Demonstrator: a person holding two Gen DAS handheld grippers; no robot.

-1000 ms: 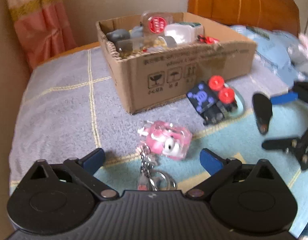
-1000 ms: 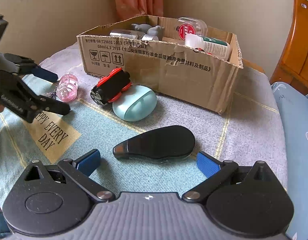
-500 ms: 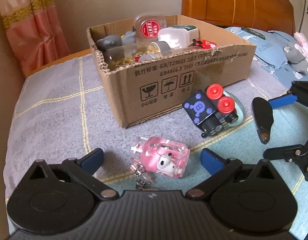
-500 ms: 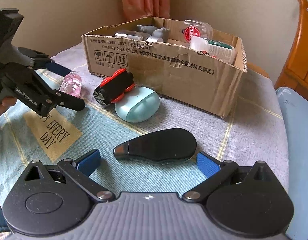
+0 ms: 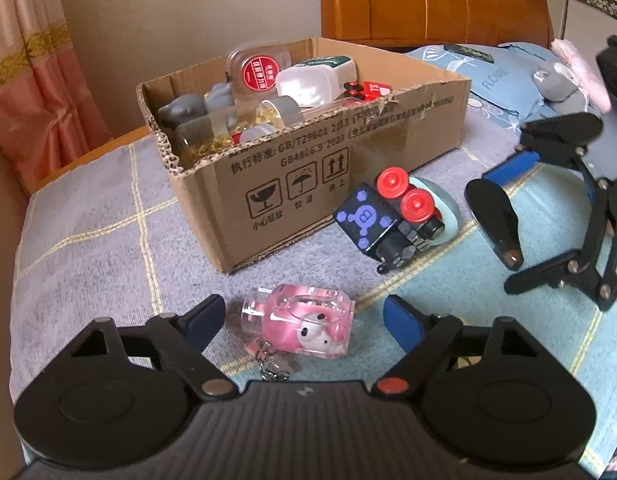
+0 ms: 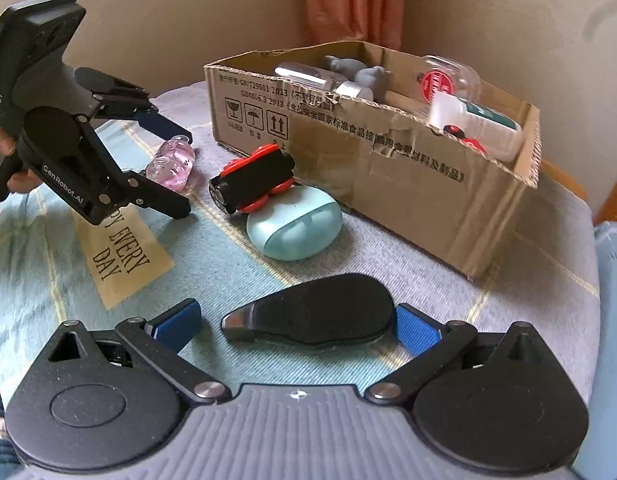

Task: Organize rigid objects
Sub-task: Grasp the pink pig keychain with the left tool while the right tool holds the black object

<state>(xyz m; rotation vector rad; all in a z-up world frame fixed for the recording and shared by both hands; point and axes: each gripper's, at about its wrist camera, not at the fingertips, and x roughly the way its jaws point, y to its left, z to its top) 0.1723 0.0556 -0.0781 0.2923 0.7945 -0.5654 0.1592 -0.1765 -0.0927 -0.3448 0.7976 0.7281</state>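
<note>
A: Between the left gripper (image 5: pixel 304 316) fingers lies the pink keychain (image 5: pixel 304 322), flat on the bedspread (image 5: pixel 88 240). A second ago it sat farther ahead; the spread, empty claw has closed in around it.

B: So a pinch comes next, then the cardboard box (image 5: pixel 308 168)?

A: Likely. From the right wrist, the right gripper (image 6: pixel 296 322) has crept up on the black case (image 6: pixel 316 314); its blue pad (image 6: pixel 414 330) looks to be touching the case, though the claw is wide and grasping nothing. 2 pickups look imminent.
</note>
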